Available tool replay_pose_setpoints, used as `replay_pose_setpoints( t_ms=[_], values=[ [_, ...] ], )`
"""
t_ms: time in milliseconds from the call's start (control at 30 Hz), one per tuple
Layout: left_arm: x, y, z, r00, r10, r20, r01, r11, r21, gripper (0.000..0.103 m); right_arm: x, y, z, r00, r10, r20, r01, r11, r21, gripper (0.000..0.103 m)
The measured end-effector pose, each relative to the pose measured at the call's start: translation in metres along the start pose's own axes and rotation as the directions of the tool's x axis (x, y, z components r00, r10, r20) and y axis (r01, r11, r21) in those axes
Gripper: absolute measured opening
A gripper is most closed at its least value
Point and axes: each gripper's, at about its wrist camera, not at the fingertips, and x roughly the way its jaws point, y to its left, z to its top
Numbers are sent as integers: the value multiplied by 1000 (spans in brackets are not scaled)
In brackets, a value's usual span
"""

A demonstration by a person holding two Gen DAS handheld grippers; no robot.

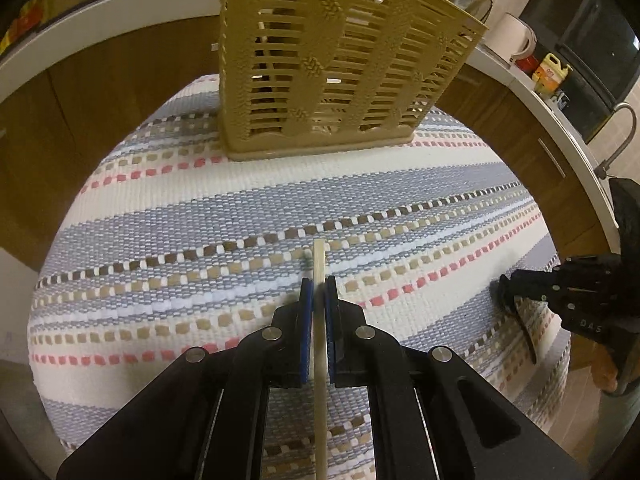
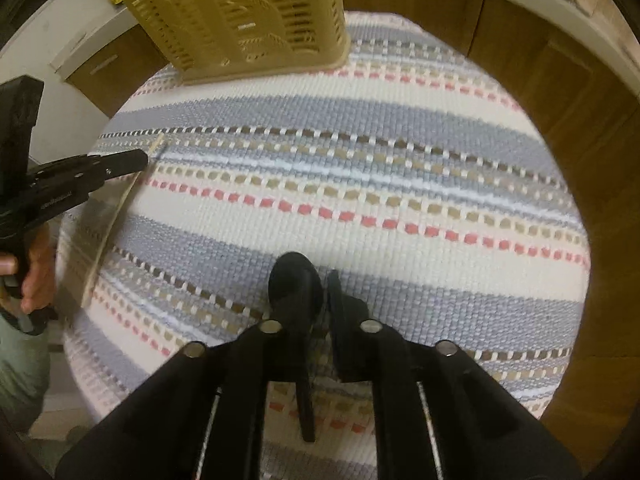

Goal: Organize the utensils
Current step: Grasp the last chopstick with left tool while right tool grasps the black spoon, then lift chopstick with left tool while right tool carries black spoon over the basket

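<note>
A tan slotted utensil basket [image 1: 332, 64] stands at the far side of the striped mat [image 1: 240, 200]; it also shows in the right wrist view [image 2: 248, 20]. My left gripper [image 1: 319, 284] is shut on a pale wooden stick-like utensil [image 1: 319, 264], held just above the mat; the same utensil shows in the right wrist view [image 2: 120, 216]. My right gripper [image 2: 316, 284] is shut on a black spoon [image 2: 294, 280], its bowl forward and its handle running back between the fingers. The right gripper appears in the left wrist view [image 1: 508, 286] at the right.
Wooden cabinets and a white counter edge [image 1: 100, 4] curve behind the table. A kettle [image 1: 520, 40], a yellow bottle [image 1: 550, 72] and a tap [image 1: 624, 136] stand on the counter at right. A bare hand [image 2: 36, 276] holds the left gripper's handle.
</note>
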Motion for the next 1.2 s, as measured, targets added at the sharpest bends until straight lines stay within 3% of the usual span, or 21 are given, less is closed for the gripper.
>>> replay_pose_setpoints(
  t_ms=[133, 233, 500, 600, 700, 800, 900, 967, 1100, 1133, 1200],
  values=[
    [-2, 1, -1, 1000, -2, 3, 2, 1000, 10, 4, -4, -3, 1, 1000, 3, 1, -3, 1000, 19, 49],
    [-8, 2, -4, 1000, -3, 6, 3, 1000, 15, 4, -7, 9, -3, 1000, 3, 5, -3, 1000, 1, 49],
    [-12, 2, -7, 1000, -5, 20, 5, 1000, 16, 4, 15, 48, 2, 985, -170, -40, 167, 984, -65, 48],
    [-16, -2, -8, 999, 4, 42, -5, 1000, 22, 4, 16, 62, 4, 984, -171, -53, 167, 983, -75, 25],
    [-30, -5, -9, 996, -2, 94, -1, 1000, 28, 4, 12, 70, 3, 980, -197, -12, 195, 976, -100, 25],
    [-50, -6, -9, 986, -20, 165, 15, 999, 29, 4, -9, 70, 5, 988, -131, 82, 138, 986, -91, 25],
    [-83, -9, -5, 957, -46, 286, 36, 999, 41, 4, -46, 65, 14, 975, -65, 212, 80, 995, -66, 25],
    [-110, -11, 2, 921, -70, 382, 56, 997, 46, 4, -70, 64, 23, 953, -21, 301, 41, 997, -58, 25],
    [-158, -14, 21, 821, -85, 565, 69, 996, 51, 4, -115, 64, 48, 864, 46, 501, -15, 998, -67, 25],
    [-170, -14, 29, 786, -82, 613, 64, 997, 50, 4, -122, 64, 56, 841, 61, 538, -24, 997, -75, 25],
    [-183, -14, 41, 733, -86, 674, 69, 996, 51, 4, -133, 69, 74, 795, 88, 601, -44, 995, -87, 25]
  ],
)
